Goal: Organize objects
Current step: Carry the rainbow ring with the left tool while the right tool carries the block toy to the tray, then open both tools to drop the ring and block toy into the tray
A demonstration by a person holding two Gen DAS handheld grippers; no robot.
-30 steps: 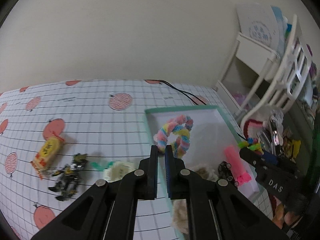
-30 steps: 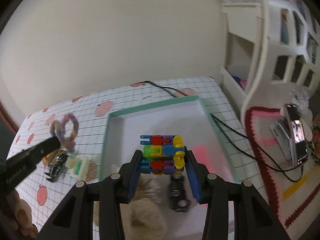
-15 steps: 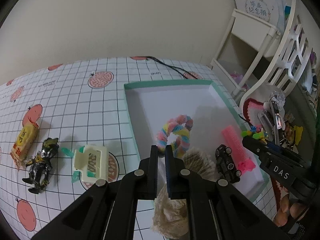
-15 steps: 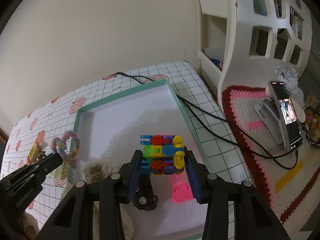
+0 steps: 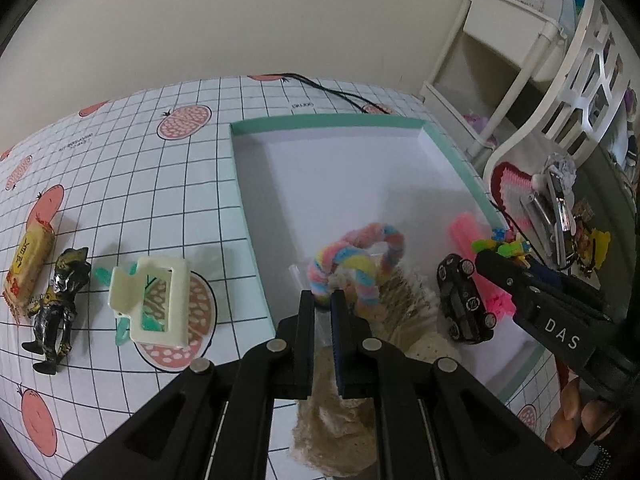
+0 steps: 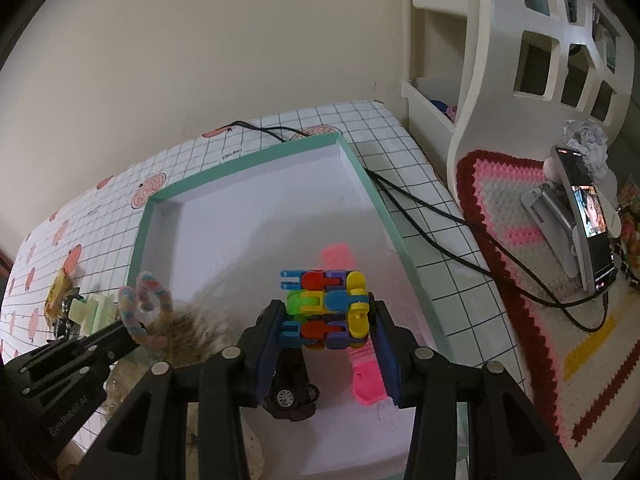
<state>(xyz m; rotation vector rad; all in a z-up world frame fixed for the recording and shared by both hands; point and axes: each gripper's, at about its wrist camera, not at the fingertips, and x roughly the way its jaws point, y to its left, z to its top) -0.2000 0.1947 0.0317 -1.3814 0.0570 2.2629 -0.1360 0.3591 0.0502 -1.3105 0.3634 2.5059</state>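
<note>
Hovering over the teal-rimmed tray [image 6: 370, 184], the right gripper [image 6: 326, 320] clamped the multicoloured block cube [image 6: 324, 308] directly above the black toy car [image 6: 290, 394]; the left gripper [image 5: 322, 306] pinched the pastel fuzzy ring [image 5: 360, 264] above the tray's near-left corner

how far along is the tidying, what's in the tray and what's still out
Partly done. Already in the teal tray: pink comb, black toy car and a fuzzy beige item. In hand above it: the left gripper pinches the pastel loop; the right gripper holds the colourful block toy. Left on the cloth: hair clip, action figure, snack packet.
</note>
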